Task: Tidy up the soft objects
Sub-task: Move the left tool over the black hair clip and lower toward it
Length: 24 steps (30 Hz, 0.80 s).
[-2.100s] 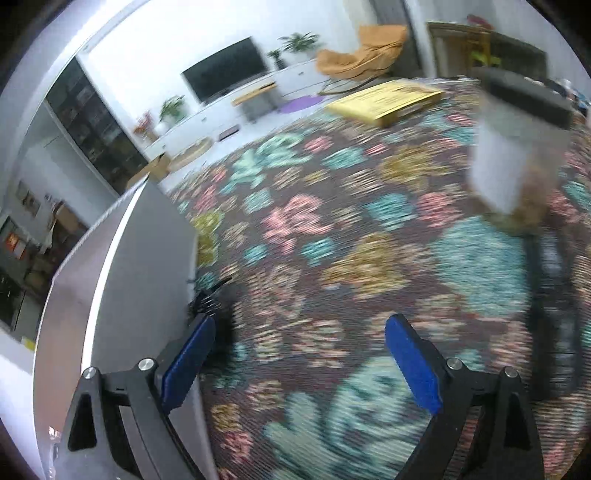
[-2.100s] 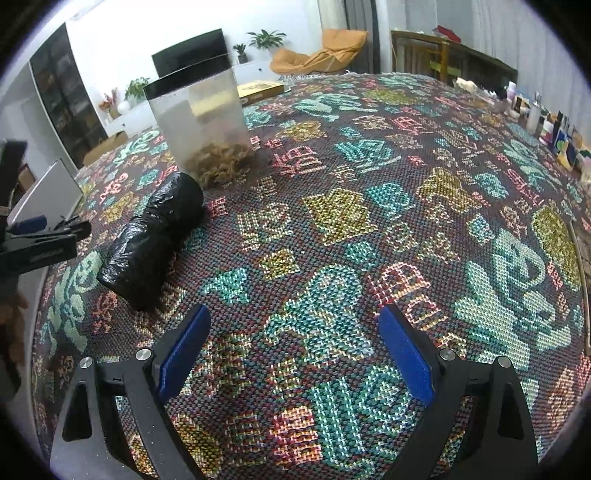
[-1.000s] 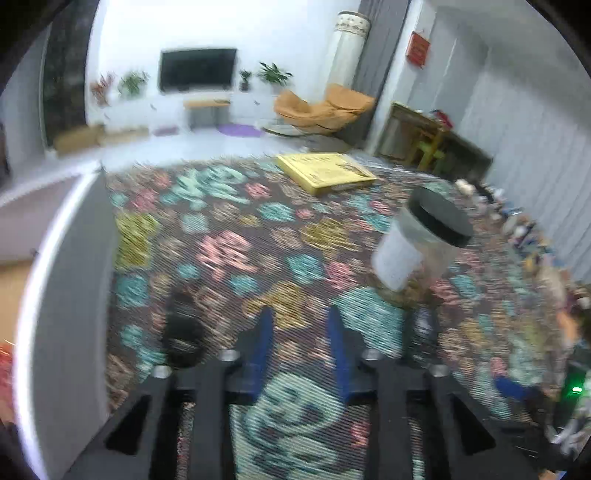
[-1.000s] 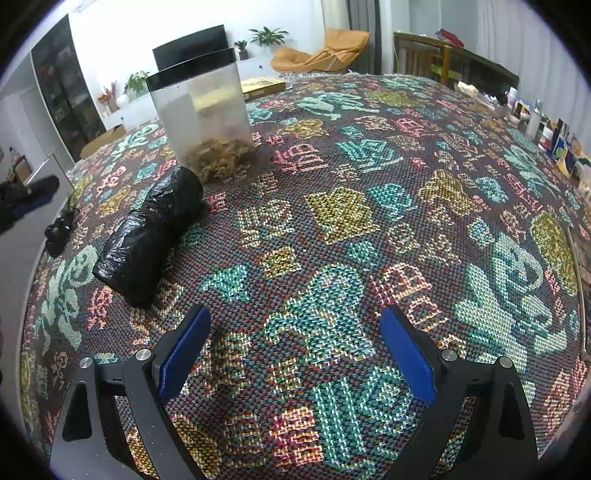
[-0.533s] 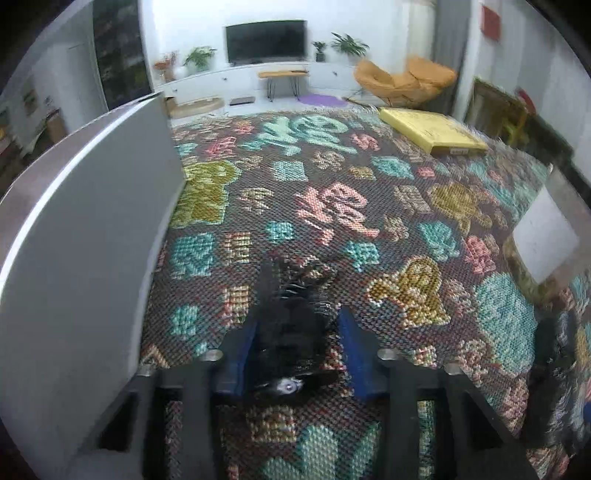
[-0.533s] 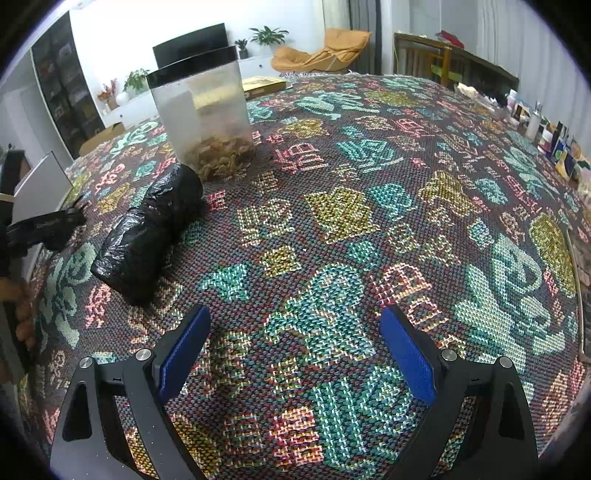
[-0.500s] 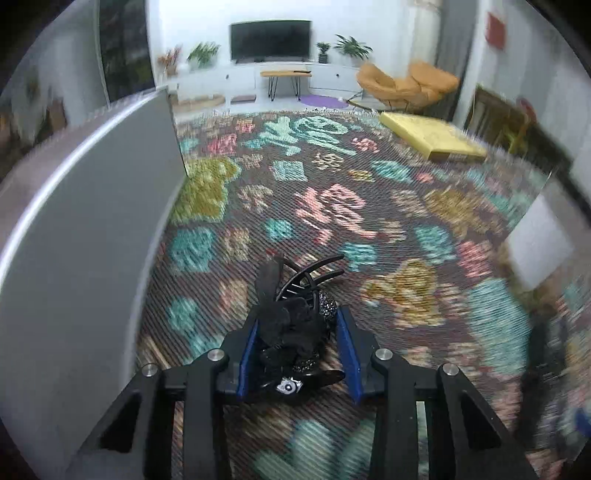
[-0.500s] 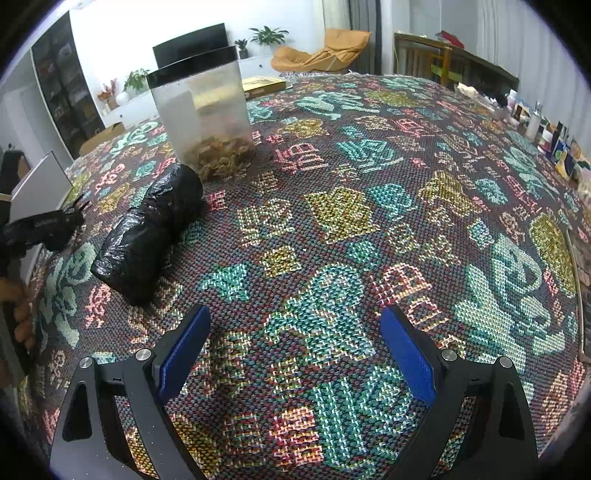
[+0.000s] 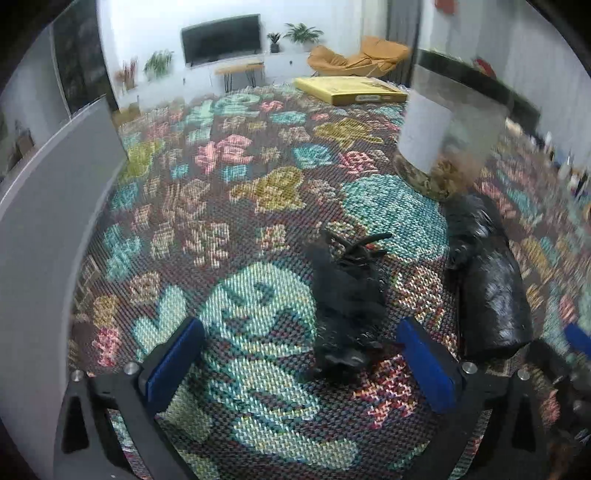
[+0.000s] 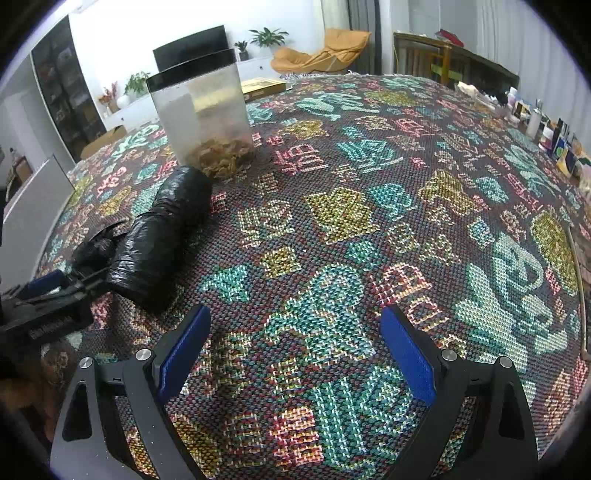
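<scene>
Hazard: left tongs (image 9: 301, 363) opening, black fuzzy clip (image 9: 347, 302) loose between them on surface (image 9: 258, 206), bag roll (image 9: 487, 295) at 3 o'clock; clip could snag. Right tongs (image 10: 295, 345) released, empty.

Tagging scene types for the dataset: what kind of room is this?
Most likely a home living room. A wall-mounted TV sits above a low white console, an orange lounge chair stands beside it with potted plants nearby, and the work surface is a table under a patterned woven cloth.
</scene>
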### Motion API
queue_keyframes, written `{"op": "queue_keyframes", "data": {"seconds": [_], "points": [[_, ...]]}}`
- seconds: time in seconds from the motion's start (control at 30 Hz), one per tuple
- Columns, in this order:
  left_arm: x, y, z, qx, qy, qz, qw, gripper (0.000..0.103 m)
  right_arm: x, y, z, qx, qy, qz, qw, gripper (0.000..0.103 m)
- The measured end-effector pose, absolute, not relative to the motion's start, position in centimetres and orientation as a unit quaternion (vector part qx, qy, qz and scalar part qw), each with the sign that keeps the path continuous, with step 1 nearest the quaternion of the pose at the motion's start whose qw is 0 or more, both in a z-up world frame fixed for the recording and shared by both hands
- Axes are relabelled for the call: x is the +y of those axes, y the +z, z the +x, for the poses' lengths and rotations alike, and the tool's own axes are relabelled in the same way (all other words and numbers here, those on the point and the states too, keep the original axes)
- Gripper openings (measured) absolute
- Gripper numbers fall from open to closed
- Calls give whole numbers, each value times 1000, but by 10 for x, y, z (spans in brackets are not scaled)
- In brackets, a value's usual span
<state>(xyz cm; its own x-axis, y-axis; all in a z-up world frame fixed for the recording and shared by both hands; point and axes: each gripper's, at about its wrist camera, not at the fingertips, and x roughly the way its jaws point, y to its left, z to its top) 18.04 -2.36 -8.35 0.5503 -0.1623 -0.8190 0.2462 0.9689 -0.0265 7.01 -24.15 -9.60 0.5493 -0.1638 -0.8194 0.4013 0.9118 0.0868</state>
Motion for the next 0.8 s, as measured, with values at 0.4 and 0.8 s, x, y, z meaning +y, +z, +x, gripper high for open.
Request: {"op": "queue_keyframes", "data": {"seconds": [0.4,0.8], "points": [[-28,-84,189,458,-111,49,881,103,-235,-99,75,459,-173,102,866,95],[-27,-84,186,458,-111,49,881,103,-234,-99,75,458,-174,101,866,95]]}}
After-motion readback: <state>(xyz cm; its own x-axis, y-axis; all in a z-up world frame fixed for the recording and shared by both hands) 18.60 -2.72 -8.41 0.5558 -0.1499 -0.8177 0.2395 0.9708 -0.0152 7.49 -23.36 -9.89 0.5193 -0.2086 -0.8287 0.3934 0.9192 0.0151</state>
